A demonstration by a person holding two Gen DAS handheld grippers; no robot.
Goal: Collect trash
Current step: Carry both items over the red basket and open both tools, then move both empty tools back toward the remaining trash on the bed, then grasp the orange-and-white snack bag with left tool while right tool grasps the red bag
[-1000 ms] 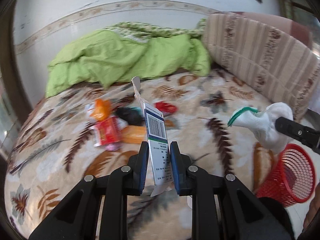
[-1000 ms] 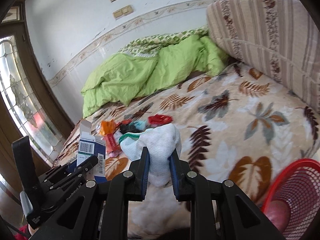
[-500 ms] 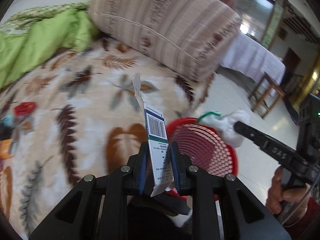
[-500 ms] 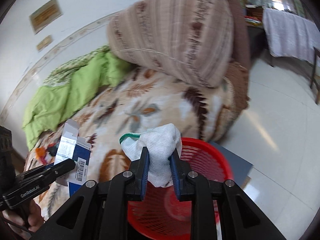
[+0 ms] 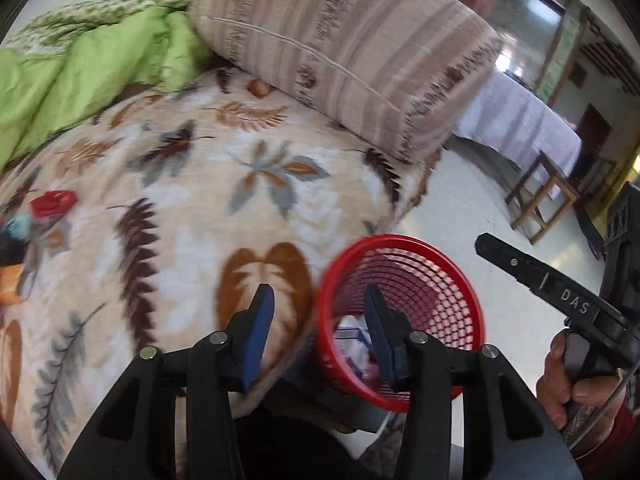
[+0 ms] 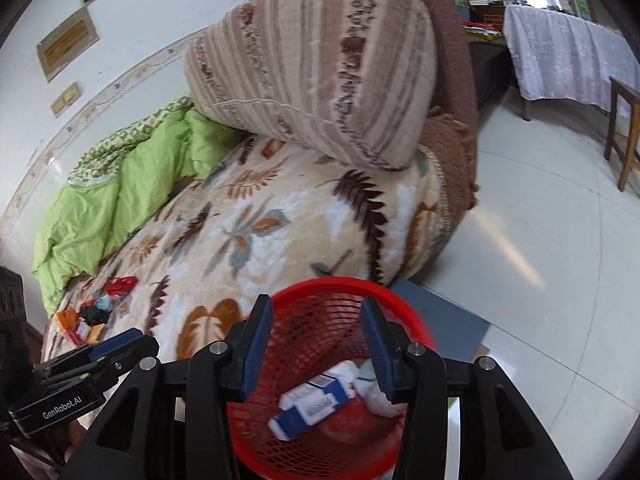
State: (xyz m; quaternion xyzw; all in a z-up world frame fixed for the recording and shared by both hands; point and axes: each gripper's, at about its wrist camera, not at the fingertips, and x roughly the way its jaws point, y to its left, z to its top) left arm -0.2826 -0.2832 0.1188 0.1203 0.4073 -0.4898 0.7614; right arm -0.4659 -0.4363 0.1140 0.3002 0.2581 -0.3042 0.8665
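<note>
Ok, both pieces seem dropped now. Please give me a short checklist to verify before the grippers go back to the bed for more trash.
1. Left gripper empty, jaws apart: ok.
2. Right gripper empty, jaws apart: ok.
3. Blue and white carton lies inside the red basket: ok.
4. White cloth inside the basket beside the carton: ok, though partly hidden by a finger.
5. Basket standing upright on the floor next to the bed: ok.
6. Trash remaining on the blanket: not ok, a pile of wrappers still lies at the far side.
</note>
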